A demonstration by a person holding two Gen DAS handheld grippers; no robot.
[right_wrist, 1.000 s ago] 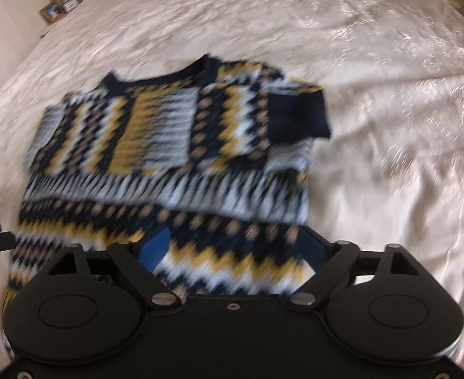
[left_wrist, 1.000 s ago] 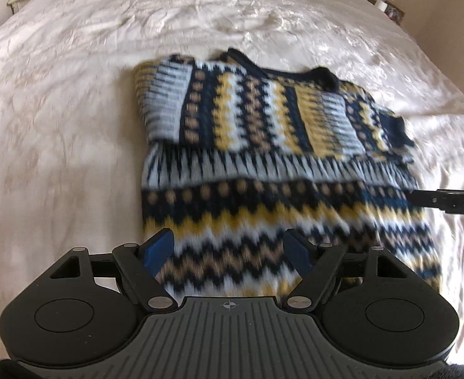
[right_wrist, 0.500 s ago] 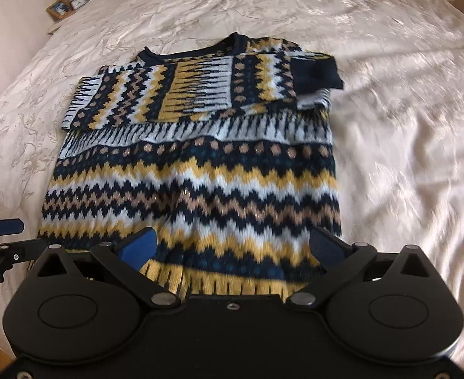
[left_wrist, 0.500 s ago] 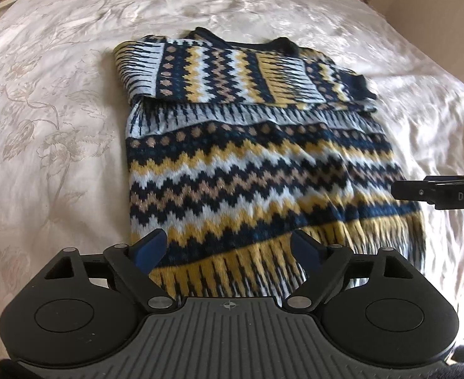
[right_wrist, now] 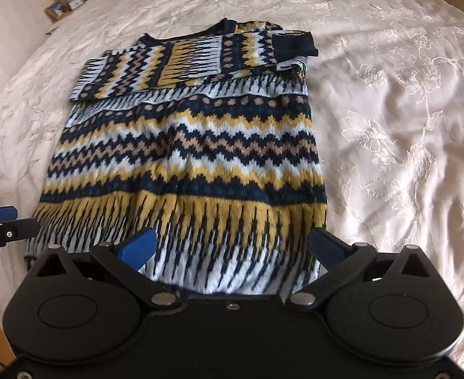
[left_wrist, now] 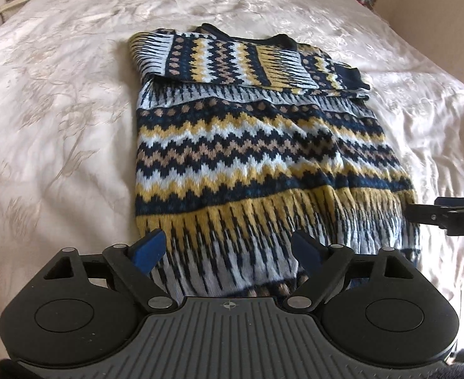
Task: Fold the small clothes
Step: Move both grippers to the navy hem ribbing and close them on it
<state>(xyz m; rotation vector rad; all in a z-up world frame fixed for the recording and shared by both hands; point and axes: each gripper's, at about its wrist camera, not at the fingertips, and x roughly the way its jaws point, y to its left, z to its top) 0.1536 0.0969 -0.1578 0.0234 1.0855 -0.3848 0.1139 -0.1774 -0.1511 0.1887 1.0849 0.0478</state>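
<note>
Both the left tool and right tool are gaping wide and empty, seemingly hovering over the sweater's hem on the bed.

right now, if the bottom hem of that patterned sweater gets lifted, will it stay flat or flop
Likely flop: the sweater is soft knit, already rippling near its hem and lying folded over itself at the top. It looks thick, so probably weighty enough to sag between two grips. On the smooth bedspread it may slide.
</note>
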